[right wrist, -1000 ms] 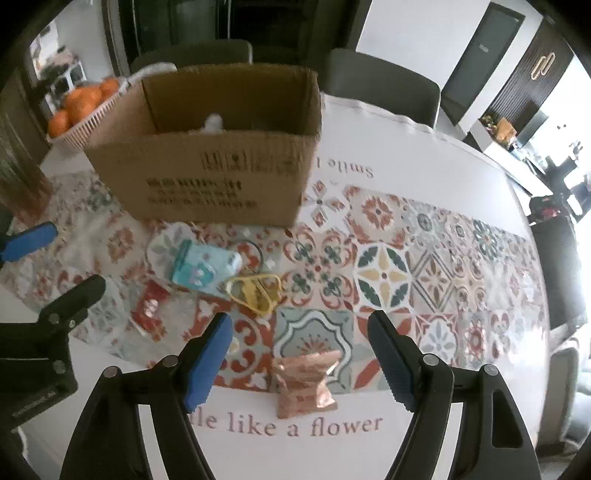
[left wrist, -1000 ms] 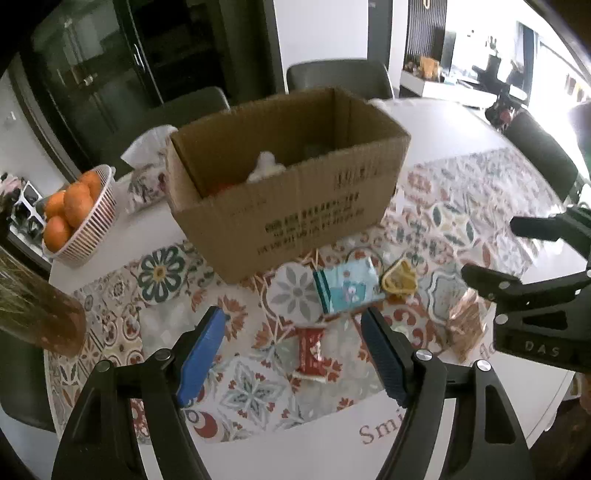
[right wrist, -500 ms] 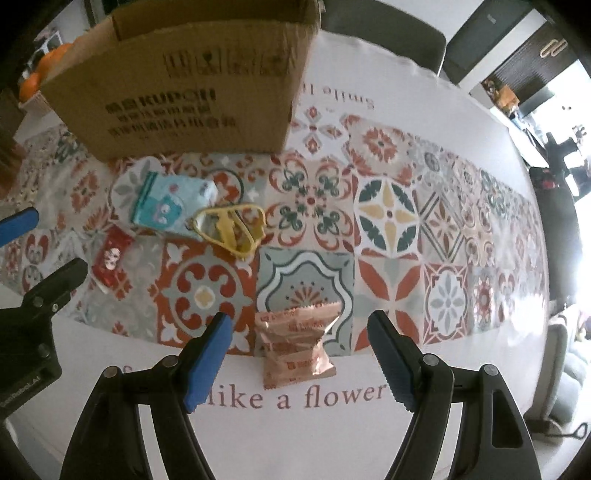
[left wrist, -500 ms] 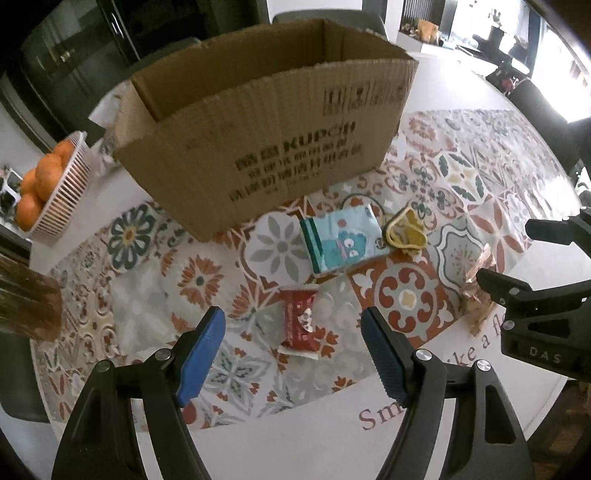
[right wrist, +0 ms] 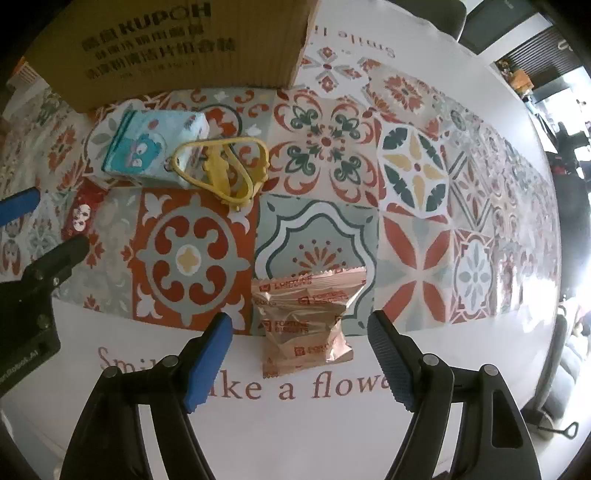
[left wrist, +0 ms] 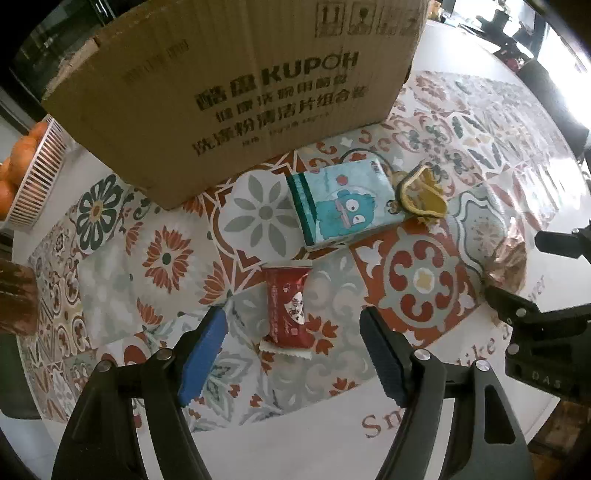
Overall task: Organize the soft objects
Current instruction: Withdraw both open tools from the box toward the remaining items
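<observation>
My left gripper [left wrist: 291, 325] is open, its jaws on either side of a red snack packet [left wrist: 287, 304] lying on the patterned tablecloth. My right gripper [right wrist: 301, 328] is open around the near end of a rose-gold biscuit packet [right wrist: 304, 323]. A teal tissue pack [left wrist: 341, 205] with a cartoon face lies behind the red packet, with a yellow soft loop item [left wrist: 421, 197] beside it. Both also show in the right wrist view, the tissue pack [right wrist: 151, 147] and the yellow item [right wrist: 221, 171]. A brown cardboard box [left wrist: 229, 88] stands behind them.
A white basket of oranges [left wrist: 33, 173] sits at the far left. A brownish object [left wrist: 14, 291] is at the left edge. Dark chairs [right wrist: 476, 22] stand beyond the table's far side. The table's near edge is just under both grippers.
Both grippers have come down and forward toward the table. The red packet now lies between the left jaws and the biscuit packet between the right jaws. Nothing was grasped.
</observation>
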A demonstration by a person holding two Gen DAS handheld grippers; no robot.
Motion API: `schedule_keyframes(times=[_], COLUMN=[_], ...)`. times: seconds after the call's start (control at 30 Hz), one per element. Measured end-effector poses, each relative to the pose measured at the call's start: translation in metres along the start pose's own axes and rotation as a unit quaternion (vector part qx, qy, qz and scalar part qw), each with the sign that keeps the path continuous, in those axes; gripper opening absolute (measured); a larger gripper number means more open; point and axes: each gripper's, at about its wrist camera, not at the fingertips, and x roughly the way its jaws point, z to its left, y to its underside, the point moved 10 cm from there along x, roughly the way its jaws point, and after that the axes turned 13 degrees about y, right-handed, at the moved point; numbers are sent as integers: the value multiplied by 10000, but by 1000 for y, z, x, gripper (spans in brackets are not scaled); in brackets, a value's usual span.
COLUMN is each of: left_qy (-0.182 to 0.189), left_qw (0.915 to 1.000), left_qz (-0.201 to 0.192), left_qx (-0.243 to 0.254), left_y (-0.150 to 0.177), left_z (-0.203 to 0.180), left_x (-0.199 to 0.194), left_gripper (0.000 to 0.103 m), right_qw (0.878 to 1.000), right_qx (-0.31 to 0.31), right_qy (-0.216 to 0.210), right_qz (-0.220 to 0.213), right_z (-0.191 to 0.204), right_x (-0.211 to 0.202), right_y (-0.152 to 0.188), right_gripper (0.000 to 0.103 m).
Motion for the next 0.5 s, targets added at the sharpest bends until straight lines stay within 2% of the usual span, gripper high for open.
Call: schedule_keyframes(times=[0.3, 0.5], left_qy=[-181, -187], left_qw=[9998, 9996], left_qz=[96, 215], left_qx=[5, -89], left_y=[-9, -16], left_z=[6, 10], left_x=[12, 21], left_gripper=[66, 52], right_qw=[9995, 9994], right_qx=[63, 33], right_qy=[-96, -24], right_qz=[293, 349], right_z=[2, -6], right_x=[21, 33], right_y=[2, -2], right_gripper=[76, 76])
